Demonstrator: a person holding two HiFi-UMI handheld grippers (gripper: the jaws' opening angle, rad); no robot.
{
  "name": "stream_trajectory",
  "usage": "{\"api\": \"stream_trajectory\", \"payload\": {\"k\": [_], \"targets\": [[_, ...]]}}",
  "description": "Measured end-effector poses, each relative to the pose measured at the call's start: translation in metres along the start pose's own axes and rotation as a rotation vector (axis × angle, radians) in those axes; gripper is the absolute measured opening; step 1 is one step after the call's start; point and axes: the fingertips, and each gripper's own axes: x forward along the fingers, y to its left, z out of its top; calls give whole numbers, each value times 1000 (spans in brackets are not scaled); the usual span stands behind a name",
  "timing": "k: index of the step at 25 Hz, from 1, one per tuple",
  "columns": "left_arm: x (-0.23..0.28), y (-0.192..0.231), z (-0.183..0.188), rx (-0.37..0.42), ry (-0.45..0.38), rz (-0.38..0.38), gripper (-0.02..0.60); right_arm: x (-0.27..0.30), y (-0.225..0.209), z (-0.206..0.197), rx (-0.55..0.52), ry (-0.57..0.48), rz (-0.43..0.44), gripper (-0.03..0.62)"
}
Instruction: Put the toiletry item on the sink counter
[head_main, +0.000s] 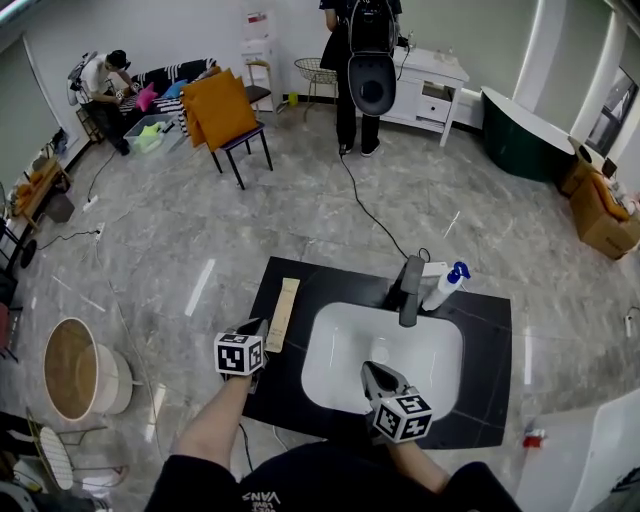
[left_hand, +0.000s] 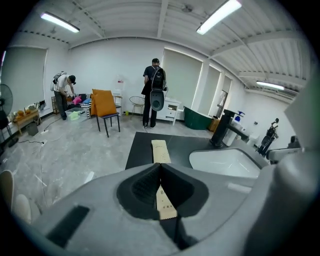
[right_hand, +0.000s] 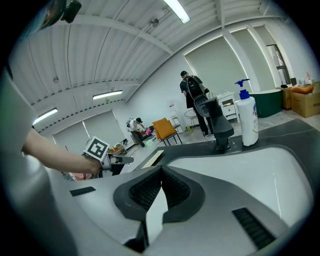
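The left gripper (head_main: 261, 325) is hanging closed and empty over the near left part of the tabletop (head_main: 485, 350). The right gripper (head_main: 372, 369), also closed on nothing, is hovering over the front of the sink (head_main: 420, 350). The placing looks done, so the left gripper should be pulling up and away rather than sideways (a nudge could slide the packet). The flat beige packet (head_main: 283, 312) is lying on the tabletop left of the sink, its near end just beside the left gripper's tip and its length running away from it.
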Motion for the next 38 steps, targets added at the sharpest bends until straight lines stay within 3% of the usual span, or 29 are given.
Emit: {"api": "stream_trajectory", "payload": {"k": [9,18,25,38], "targets": [[-62,-32,5,-33,-195,-127,9,-11,30,-6,-26,-12,19,0],[-158,-65,-15,32,-322,-225,9,-37,72,-22,-74,-29,8,0],[-233,-69,-47,74,-358,-225,9,-65,104,-38,-91,-38,6,0],[-330,-72,-112,38,-409,-208,9,-112,154,-71,-98,-72,7,0]]}}
